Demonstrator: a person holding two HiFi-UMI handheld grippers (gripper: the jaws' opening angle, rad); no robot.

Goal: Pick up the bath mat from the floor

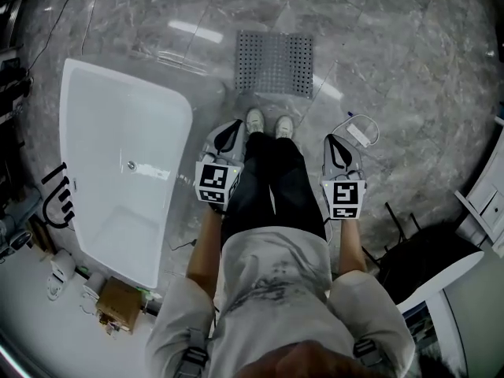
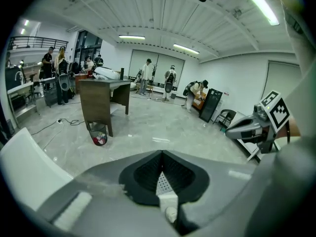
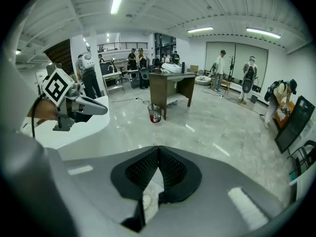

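A grey, perforated bath mat (image 1: 274,63) lies flat on the marble floor (image 1: 402,69), just in front of the person's white shoes (image 1: 268,123) and to the right of a white bathtub (image 1: 118,172). The left tool (image 1: 230,132) and the right tool (image 1: 339,144) hang on either side of the person's legs, both pointing forward and down toward the mat but well short of it, not touching it. Each tool has its jaws pressed fully together with nothing held between them.
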